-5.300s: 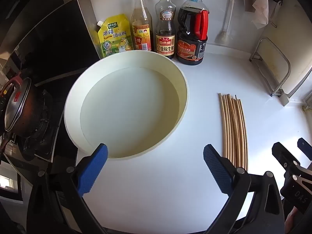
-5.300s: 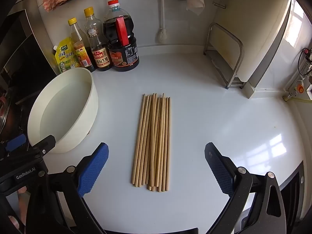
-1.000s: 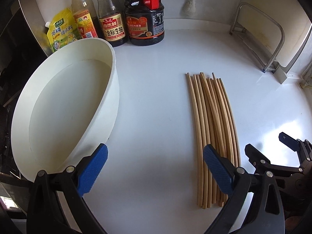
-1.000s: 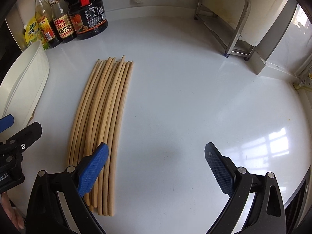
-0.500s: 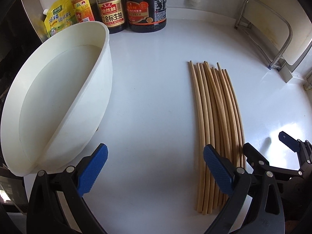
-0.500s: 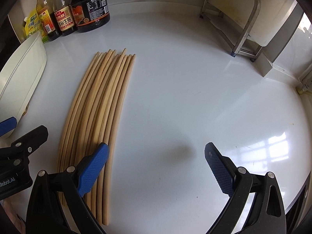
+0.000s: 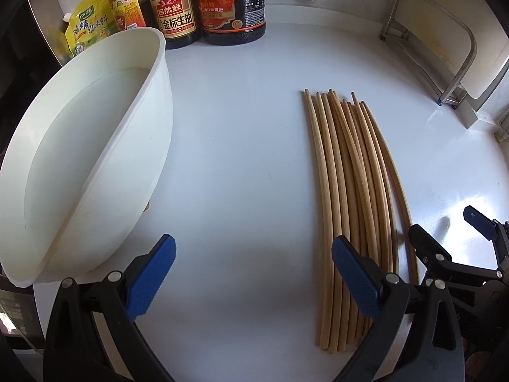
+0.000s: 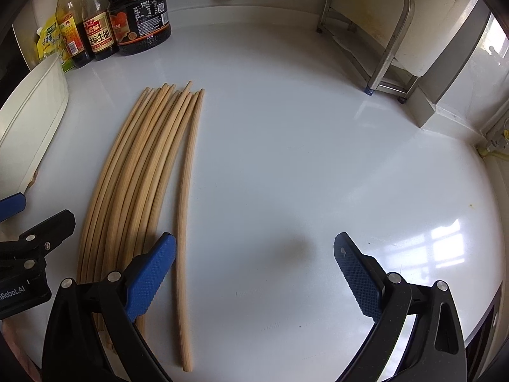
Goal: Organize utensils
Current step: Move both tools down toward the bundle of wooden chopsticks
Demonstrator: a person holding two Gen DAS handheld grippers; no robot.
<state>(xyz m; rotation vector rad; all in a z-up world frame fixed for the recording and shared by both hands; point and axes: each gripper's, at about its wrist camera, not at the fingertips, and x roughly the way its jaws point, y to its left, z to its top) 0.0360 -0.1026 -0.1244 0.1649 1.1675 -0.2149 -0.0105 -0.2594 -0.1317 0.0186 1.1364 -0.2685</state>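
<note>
Hiding chopsticks' (image 8: 127, 175) near ends, both tongs apart, left tongs (image 7: 253, 278), right tongs (image 8: 254, 273), basin (image 7: 95, 146) cropped.

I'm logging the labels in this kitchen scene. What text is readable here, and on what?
"自然鲜" and "金标生抽": label of the clear glass soy sauce bottle.
"鸡精调味料", roughly: yellow seasoning pouch.
"Robot.AI", cut off at the picture's edge: black body of the left gripper.
Big dark plastic jug: label print too small.
Yellow-capped bottle: label blurred.
</note>
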